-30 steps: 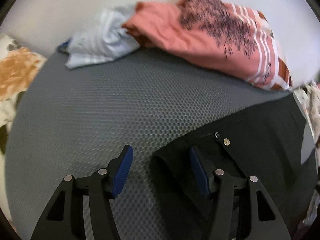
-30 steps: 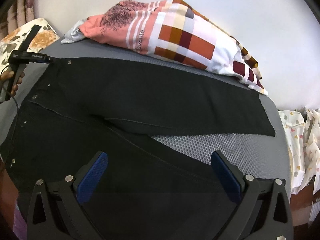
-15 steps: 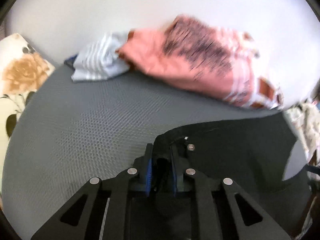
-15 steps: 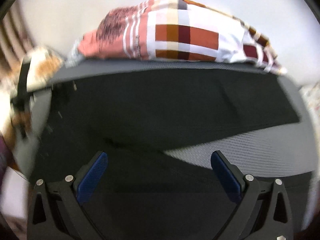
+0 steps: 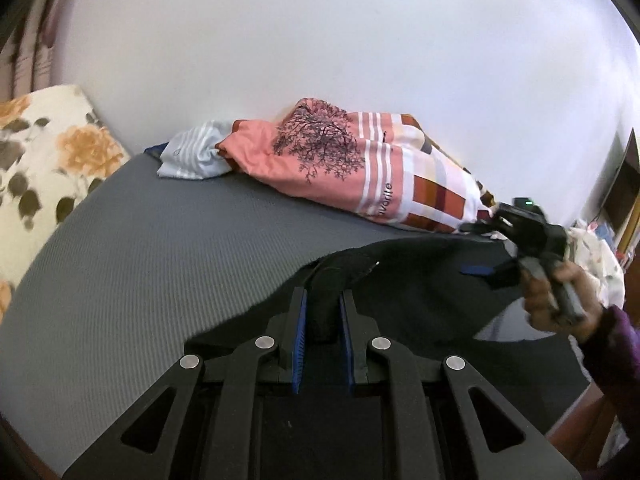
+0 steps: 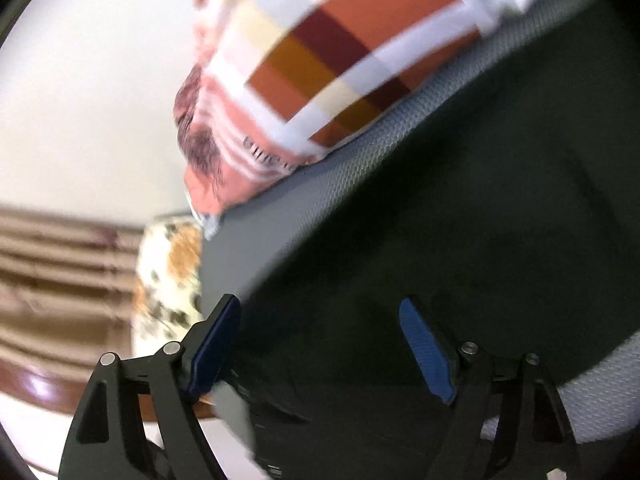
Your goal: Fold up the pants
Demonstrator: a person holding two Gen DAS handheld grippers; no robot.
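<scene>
The black pants (image 5: 420,300) lie on a grey mat (image 5: 140,260), with one edge raised. My left gripper (image 5: 323,316) is shut on a bunched fold of that edge and holds it above the mat. In the left wrist view a hand (image 5: 556,296) holds my right gripper (image 5: 492,268) at the pants' far right edge. The right wrist view is tilted and blurred. In it my right gripper (image 6: 320,340) hangs over the pants (image 6: 460,220). Its jaws are closing, with black cloth lying between the blue pads (image 6: 428,352), which do not press on it.
A pile of clothes, a pink tree-print shirt (image 5: 320,152) on a checked cloth (image 5: 440,196), lies along the mat's far edge by the white wall. A striped pale garment (image 5: 192,156) is beside it. A floral cushion (image 5: 48,152) borders the mat at the left.
My left gripper shut on the pants' edge, then lifted it and carried it to the right. My right gripper rolled, swung toward the pants' edge, and its jaws narrowed.
</scene>
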